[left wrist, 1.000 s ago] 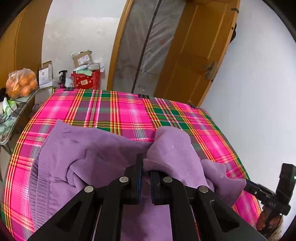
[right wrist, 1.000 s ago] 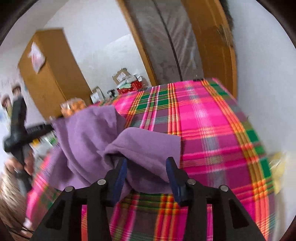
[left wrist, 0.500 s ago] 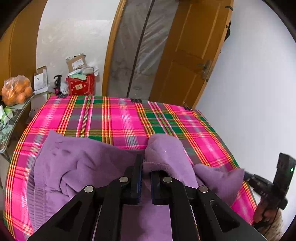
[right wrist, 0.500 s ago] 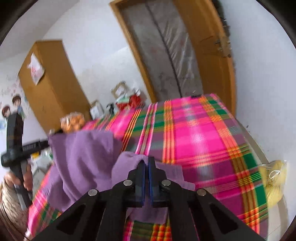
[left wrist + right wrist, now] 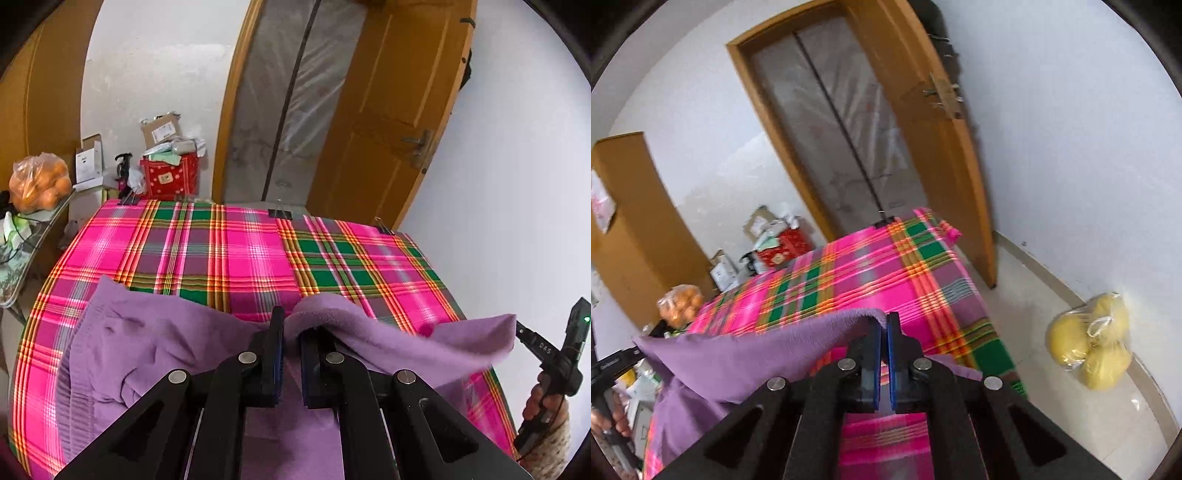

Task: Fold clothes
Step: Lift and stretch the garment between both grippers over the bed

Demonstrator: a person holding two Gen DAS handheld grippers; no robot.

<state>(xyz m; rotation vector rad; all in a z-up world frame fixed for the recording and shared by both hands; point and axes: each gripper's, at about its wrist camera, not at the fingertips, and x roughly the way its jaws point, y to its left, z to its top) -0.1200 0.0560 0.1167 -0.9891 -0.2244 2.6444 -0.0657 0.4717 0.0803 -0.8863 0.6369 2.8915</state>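
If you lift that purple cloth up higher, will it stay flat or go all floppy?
Probably floppy. The purple cloth sags and bunches between the left gripper and right gripper, which both pinch it. It looks fuzzy and thick, so it likely won't slip out easily. It seems light: a thin pinch holds an edge up off the plaid table.

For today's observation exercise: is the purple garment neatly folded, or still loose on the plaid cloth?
Loose. The garment lies rumpled on the plaid cloth, one part pinched in the left gripper, another lifted by the right gripper.
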